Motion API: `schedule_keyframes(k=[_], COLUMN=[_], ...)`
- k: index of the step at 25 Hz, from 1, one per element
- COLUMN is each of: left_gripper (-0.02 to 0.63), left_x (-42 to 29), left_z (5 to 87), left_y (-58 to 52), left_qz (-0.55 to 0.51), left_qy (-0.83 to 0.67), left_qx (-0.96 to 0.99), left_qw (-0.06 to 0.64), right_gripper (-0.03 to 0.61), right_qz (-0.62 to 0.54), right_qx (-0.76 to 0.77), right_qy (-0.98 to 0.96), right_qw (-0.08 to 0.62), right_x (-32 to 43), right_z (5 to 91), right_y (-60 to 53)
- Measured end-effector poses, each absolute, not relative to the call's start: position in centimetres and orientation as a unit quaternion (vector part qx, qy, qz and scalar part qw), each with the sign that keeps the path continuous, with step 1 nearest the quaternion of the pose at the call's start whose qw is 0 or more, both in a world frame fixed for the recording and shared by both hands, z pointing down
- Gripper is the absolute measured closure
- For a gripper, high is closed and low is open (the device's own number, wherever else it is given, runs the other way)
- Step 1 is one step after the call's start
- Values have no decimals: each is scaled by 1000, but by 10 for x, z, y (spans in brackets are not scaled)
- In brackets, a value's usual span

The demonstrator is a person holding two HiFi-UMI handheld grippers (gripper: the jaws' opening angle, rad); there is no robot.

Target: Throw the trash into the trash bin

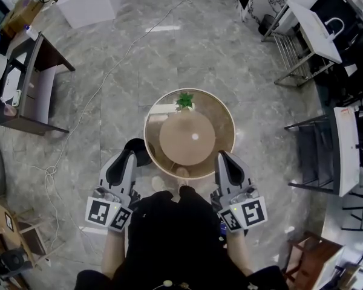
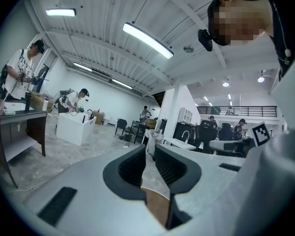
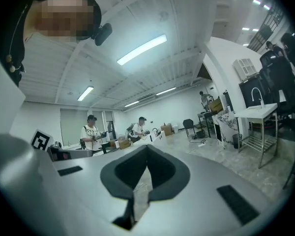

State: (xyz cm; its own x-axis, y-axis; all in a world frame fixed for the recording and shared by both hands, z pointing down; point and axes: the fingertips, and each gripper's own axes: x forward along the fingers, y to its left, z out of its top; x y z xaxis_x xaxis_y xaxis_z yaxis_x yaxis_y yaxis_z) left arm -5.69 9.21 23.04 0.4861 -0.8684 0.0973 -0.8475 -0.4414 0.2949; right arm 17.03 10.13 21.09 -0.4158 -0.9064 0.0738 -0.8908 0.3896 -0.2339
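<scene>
person's black top (image 1: 169, 234) fills the bottom of the head view, with a gripper held out at each side, both pointing toward a round table (image 1: 228, 121). left gripper (image 1: 129, 157) sits at the table's near left edge. in its own view the jaws stand a narrow slit apart with nothing between them, only floor and a strip of brown tabletop seen through the gap. right gripper (image 1: 224, 157) sits at the table's near right edge. its jaws meet at the tips and it holds nothing.

a small green plant (image 1: 184, 100) stands on the far side of the table. a dark round thing, likely the bin (image 1: 143, 150), sits on the floor against the table's left side, just beside the left gripper's tips. two pale lumps (image 1: 159, 183) lie on the floor by the table's near edge, between the grippers; whether they are trash i cannot tell.

a white cable (image 1: 78, 119) trails over the grey floor to the left, past a dark desk (image 1: 24, 89). a sink stand (image 1: 317, 26) is at upper right. people (image 3: 92, 132) work at benches far off in both gripper views.
</scene>
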Motion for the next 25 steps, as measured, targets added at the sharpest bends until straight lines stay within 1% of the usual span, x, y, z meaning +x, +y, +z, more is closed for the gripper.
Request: schedule_keyframes(k=[5,17,22,25], left_gripper=[552,552,552,552], left_x=[-63,-70,-75,-75], left_z=[231,237,238,244], left_y=[94,99,100,102], left_qz=[-36,-37,-34,-28], left_qy=[-511,-520,-524,-527], left_qx=[845,838,835,831], left_qw=[156,162,167,174], right_gripper=[575,575,575,575], right_qz=[-106,-121,-130,-162], right_qx=[-546,-544,-550,-546], right_qy=[831,830,825,821], right_qw=[18,21,-18,-22], right_x=[170,168,171,176], right_z=[211,220,249,271], right_y=[102,103,98,98])
